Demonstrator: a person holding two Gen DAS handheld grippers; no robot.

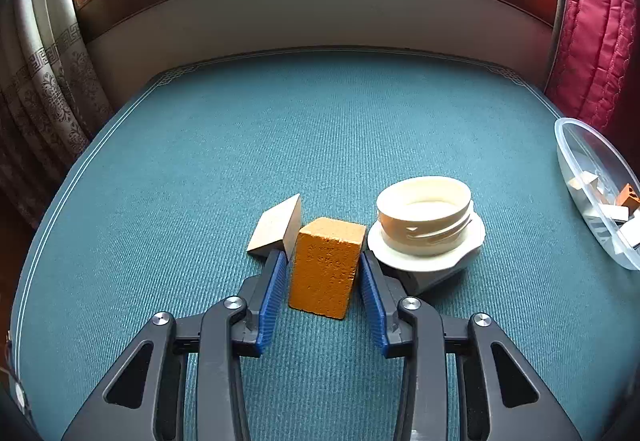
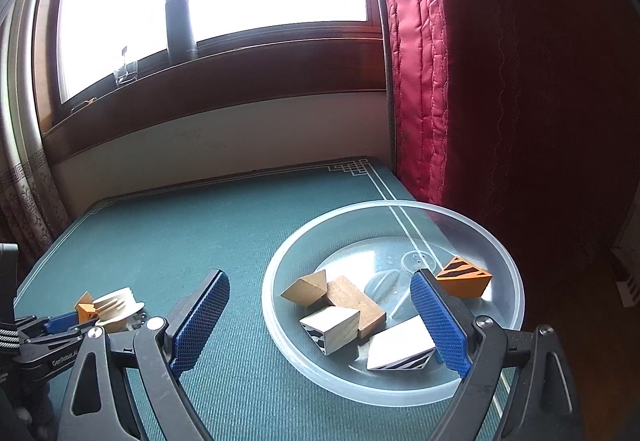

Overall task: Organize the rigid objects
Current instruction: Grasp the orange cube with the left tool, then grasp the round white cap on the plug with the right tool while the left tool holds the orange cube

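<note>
An orange block (image 1: 326, 265) stands on the teal table mat (image 1: 320, 129), and my left gripper (image 1: 324, 255) is shut on it, blue pads against its two sides. A pale wooden wedge (image 1: 276, 227) lies just left of the block. To the block's right stands a white threaded ring fitting (image 1: 426, 217). In the right wrist view my right gripper (image 2: 320, 275) is open and holds nothing. Its right finger (image 2: 440, 321) hangs over a clear plastic bowl (image 2: 500, 253), its left finger over the mat. The bowl holds several wooden blocks, among them an orange striped wedge (image 2: 464, 277).
The same bowl (image 1: 592, 177) sits at the table's right edge in the left wrist view. A red quilted curtain (image 2: 420, 61) hangs close behind it, and a patterned curtain (image 1: 48, 97) hangs on the left. Wall and window sill run along the table's far side.
</note>
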